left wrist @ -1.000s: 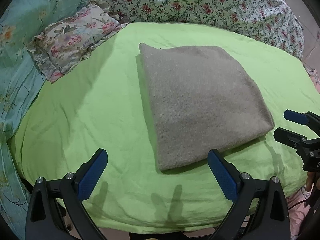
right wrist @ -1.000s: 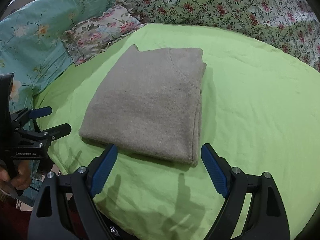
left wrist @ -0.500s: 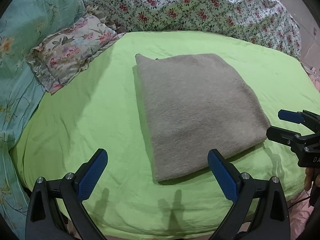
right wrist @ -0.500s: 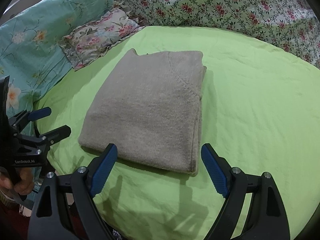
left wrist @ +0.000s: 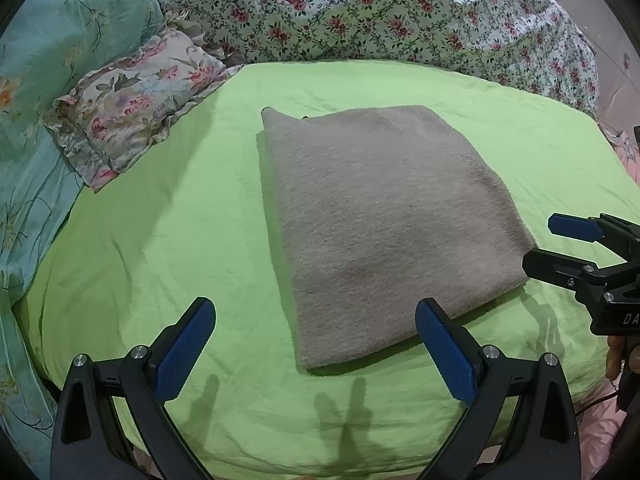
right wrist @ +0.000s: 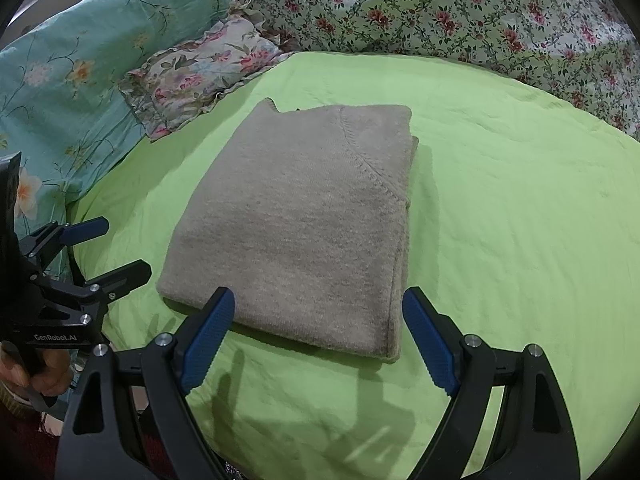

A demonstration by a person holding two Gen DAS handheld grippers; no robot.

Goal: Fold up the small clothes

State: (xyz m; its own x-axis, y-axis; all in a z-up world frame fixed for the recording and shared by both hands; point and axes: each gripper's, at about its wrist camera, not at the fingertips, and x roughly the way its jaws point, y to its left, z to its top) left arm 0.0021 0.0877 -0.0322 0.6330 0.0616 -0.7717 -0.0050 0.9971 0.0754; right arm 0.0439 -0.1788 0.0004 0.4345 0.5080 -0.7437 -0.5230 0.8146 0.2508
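Observation:
A grey-brown knit sweater (left wrist: pixel 384 220) (right wrist: pixel 308 216) lies folded into a flat rectangle in the middle of the green sheet (left wrist: pixel 168 220) (right wrist: pixel 512 220). My left gripper (left wrist: pixel 316 314) hangs open above the sheet just short of the sweater's near edge, with nothing between its blue pads. My right gripper (right wrist: pixel 318 304) is open too, its pads to either side of the sweater's near right corner and above it. Each gripper shows at the edge of the other's view: the right one (left wrist: pixel 540 246), the left one (right wrist: pixel 128 248).
A frilled floral pillow (left wrist: pixel 132 100) (right wrist: pixel 200 76) and a teal flowered quilt (left wrist: pixel 48 80) lie at the left. A white flowered quilt (left wrist: pixel 380 12) (right wrist: pixel 460 12) is heaped along the back. The bed's near edge runs just below both grippers. A hand (right wrist: pixel 36 368) holds the left gripper.
In the left wrist view the sweater has slid a little lower and nearer. The jaws of both grippers stay wide, and the right wrist view is almost the same.

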